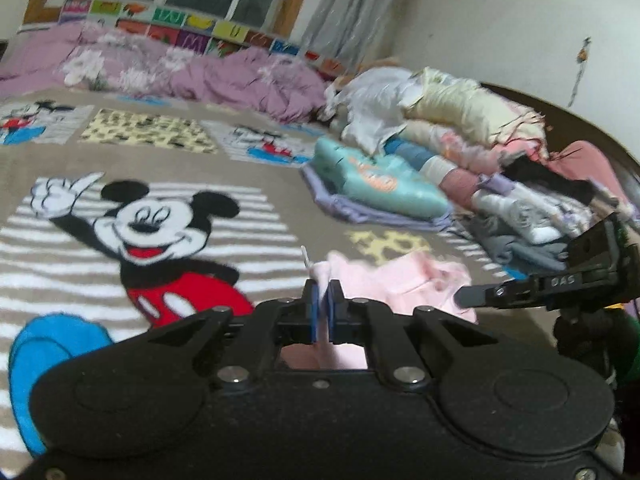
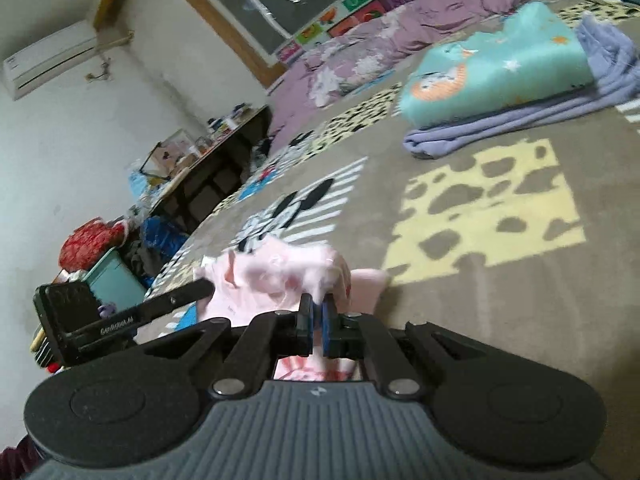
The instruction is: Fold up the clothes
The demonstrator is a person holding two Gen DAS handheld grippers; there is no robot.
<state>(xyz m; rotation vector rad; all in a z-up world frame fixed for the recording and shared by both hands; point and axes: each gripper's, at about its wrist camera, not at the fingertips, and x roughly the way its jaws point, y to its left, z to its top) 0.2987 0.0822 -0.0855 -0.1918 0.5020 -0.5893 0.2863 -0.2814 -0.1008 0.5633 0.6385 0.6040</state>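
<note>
Both grippers are pinching the pink garment (image 1: 400, 280): left gripper (image 1: 321, 300) and right gripper (image 2: 317, 312) each clamped on an edge, with it bunched low over the blanket (image 2: 480, 320). Thin bite on soft cloth, so one tug could slip an edge free and mess the fold

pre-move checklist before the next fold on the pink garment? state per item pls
1. Left gripper shut on the pink garment: ok.
2. Right gripper shut on it: ok.
3. Garment spread flat: not ok, bunched between the grippers.
4. Bare blanket ahead for laying it down: ok.
5. Folded teal item lies apart from the garment: ok.
6. Which edges are pinched: cannot tell.
</note>
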